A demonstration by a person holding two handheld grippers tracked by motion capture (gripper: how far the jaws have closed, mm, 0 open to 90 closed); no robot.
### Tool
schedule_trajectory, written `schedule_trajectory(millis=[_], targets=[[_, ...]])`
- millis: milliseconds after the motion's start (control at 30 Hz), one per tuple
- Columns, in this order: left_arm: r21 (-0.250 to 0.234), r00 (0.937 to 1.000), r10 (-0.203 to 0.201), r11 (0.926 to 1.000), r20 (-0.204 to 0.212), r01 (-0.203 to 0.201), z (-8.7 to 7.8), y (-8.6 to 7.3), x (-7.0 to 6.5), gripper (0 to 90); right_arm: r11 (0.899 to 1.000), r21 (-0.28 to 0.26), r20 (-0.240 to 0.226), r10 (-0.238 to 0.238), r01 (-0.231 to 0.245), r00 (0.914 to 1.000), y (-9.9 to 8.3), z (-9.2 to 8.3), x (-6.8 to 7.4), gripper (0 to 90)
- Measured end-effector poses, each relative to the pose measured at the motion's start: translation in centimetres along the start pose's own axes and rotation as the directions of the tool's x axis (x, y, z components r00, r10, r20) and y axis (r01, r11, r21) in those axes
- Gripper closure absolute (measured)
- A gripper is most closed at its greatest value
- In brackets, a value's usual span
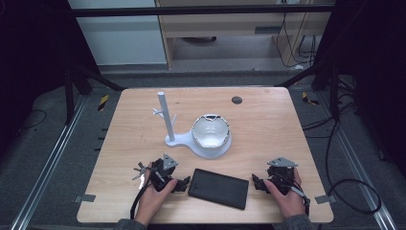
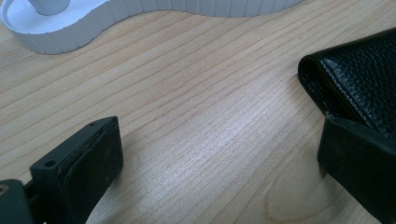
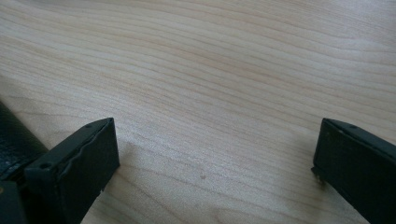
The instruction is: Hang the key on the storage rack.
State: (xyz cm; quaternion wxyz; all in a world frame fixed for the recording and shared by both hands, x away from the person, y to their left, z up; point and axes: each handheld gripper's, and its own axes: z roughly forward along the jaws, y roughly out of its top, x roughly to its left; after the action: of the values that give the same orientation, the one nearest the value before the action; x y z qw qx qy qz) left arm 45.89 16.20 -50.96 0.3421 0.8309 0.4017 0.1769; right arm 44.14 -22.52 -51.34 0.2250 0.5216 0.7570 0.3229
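Black wallet (image 1: 219, 188) flat on surface (image 1: 268, 124), near edge. Left tool (image 1: 178, 184) & right tool (image 1: 257, 183) flanking wallet, both wide open, empty; likely staged for pickup.

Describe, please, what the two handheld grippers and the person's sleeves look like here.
Both grippers, left gripper and right gripper, are black, each with two blocky, flat-faced jaws and a grey three-cornered plate on top. A black cable trails from the left one, another from the right along the hand. The sleeves at the bottom edge look grey.
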Motion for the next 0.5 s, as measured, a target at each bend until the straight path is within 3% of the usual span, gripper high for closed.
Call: schedule_trajectory(millis=[133, 267, 367, 500], targets=[[-0.015, 0.9999, 0.011, 0.9998, 0.010, -0.011, -0.2, -0.1, -0.1, 4.3, 1.000, 0.002, -0.002, 0.003, -0.003, 1.0000, 0.1, 0.0, 0.0, 0.4], [-0.042, 0.9960, 0.088, 0.9952, -0.014, -0.089, -1.1, 0.5, -0.5, 4.4, 1.000, 0.002, -0.005, 0.006, -0.006, 1.0000, 0.1, 0.0, 0.0, 0.4], [-0.066, 0.9966, 0.083, 0.9944, -0.004, -0.083, -2.1, 1.1, -0.2, 4.4, 1.000, 0.001, -0.006, 0.006, -0.006, 1.0000, 0.1, 0.0, 0.0, 0.4], [-0.060, 0.9966, 0.082, 0.9948, -0.004, -0.082, -3.6, 2.1, 0.8, 4.8, 1.000, 0.002, -0.007, 0.007, -0.007, 1.0000, 0.1, 0.0, 0.0, 0.4]])
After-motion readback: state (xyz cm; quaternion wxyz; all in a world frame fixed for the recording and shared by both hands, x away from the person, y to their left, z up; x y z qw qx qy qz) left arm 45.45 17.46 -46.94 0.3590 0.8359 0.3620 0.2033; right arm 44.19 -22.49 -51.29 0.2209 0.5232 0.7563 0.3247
